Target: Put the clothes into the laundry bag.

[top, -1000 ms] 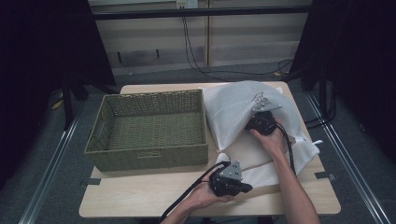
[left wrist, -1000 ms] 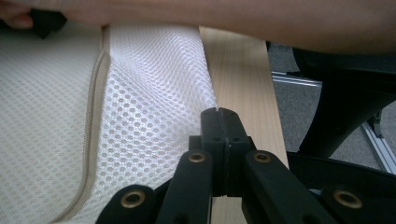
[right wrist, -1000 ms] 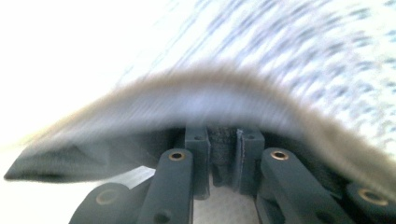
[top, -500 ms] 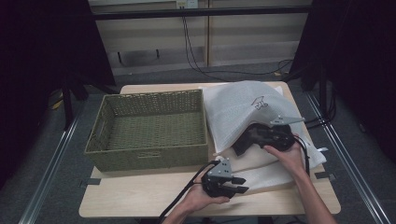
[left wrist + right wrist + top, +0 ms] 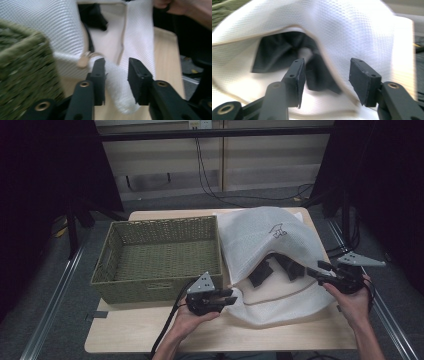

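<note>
A white mesh bag (image 5: 260, 237) lies on the right half of the table, its mouth gaping toward me with a dark garment (image 5: 272, 267) inside. My left gripper (image 5: 231, 297) rests at the bag's near left corner. Its jaws have just been opening, and a fold of the white mesh bag (image 5: 116, 85) lies loosely between them. My right gripper (image 5: 314, 269) hovers at the bag's right edge, aimed at the mouth. Its jaws have also just been opening; in the right gripper view (image 5: 327, 68) the bag's rim (image 5: 332, 67) runs between them, unpressed, with the dark garment (image 5: 284, 47) behind it.
A green woven basket (image 5: 165, 225) stands empty on the left half of the wooden table (image 5: 145, 335), against the bag's left side. Black curtains and cables surround the table, and a metal rail runs along the floor on each side.
The right gripper let go of the bag's top and drew back to the right and toward me. The left gripper slid left. Both jaws opened, and the bag's mouth now gapes.
</note>
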Available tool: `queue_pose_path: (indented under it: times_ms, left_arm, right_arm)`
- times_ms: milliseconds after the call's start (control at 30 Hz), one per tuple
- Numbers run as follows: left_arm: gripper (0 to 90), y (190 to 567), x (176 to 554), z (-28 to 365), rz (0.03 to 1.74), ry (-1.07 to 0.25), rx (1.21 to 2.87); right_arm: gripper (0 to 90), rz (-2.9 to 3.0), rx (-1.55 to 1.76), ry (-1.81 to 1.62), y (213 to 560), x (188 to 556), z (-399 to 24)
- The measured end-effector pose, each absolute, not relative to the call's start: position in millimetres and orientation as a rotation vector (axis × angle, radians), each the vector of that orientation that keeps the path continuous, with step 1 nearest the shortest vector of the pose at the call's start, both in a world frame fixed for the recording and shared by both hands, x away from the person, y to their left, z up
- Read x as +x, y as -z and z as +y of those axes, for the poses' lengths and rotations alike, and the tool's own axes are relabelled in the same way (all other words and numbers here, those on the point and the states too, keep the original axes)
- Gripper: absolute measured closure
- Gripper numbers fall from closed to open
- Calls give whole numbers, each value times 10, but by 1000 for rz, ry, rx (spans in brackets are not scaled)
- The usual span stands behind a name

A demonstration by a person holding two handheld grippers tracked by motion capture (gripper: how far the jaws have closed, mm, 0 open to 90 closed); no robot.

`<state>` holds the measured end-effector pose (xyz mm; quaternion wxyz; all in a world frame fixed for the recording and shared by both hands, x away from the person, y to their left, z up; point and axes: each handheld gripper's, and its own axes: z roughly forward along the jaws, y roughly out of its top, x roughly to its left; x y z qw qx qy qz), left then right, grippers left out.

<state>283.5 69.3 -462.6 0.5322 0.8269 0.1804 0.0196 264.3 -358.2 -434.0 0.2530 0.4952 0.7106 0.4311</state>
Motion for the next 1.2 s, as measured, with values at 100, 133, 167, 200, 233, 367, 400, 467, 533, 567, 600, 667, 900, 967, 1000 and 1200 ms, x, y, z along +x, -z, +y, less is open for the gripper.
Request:
queue_pose_path:
  times_ms: [100, 133, 167, 200, 233, 367, 400, 467, 533, 567, 600, 667, 900, 967, 1000, 1200]
  left_arm:
    - [578, 4645, 2838, 677, 450, -70, 1999]
    - [548, 4661, 2840, 665, 458, -70, 1998]
    - [519, 4674, 2843, 656, 465, -78, 2005]
    - [497, 4697, 2852, 643, 478, -81, 2019]
    - [478, 4715, 2858, 636, 487, -84, 2024]
    - [500, 4789, 2900, 602, 539, -69, 2024]
    - [574, 4804, 2911, 587, 540, -64, 2031]
    - [718, 4829, 2931, 580, 562, -79, 2048]
    - [831, 4827, 2948, 610, 588, -56, 2022]
    - [843, 4815, 2960, 633, 597, -51, 2017]
    - [852, 4804, 2961, 650, 611, -57, 2010]
    - [861, 4772, 2966, 726, 630, -60, 2004]
    - [865, 4879, 2878, 830, 611, -59, 2090]
    - [863, 4937, 2851, 811, 599, -65, 2122]
    - [859, 4955, 2842, 811, 603, -72, 2132]
    - [845, 4994, 2856, 844, 617, -76, 2141]
  right_arm:
    - [380, 1933, 1387, -1082, 4437, 2653, -3656]
    - [358, 1935, 1405, -1074, 4488, 2661, -3679]
    - [342, 1938, 1421, -1067, 4542, 2669, -3691]
    - [328, 1940, 1431, -1043, 4583, 2676, -3693]
    - [319, 1944, 1441, -1003, 4653, 2689, -3694]
    - [379, 1954, 1473, -942, 4871, 2713, -3725]
    - [463, 1956, 1474, -922, 4917, 2716, -3734]
    - [598, 1927, 1485, -906, 4970, 2701, -3760]
    - [738, 1895, 1489, -906, 4952, 2671, -3793]
    - [793, 1885, 1489, -921, 4927, 2649, -3819]
    - [826, 1878, 1483, -936, 4906, 2628, -3849]
    - [849, 1855, 1493, -958, 4873, 2576, -3913]
    - [855, 1832, 1506, -959, 4899, 2391, -4034]
    - [848, 1821, 1520, -971, 4936, 2364, -4035]
    - [843, 1813, 1528, -988, 4944, 2347, -4040]
    - [796, 1847, 1510, -1007, 4987, 2274, -4013]
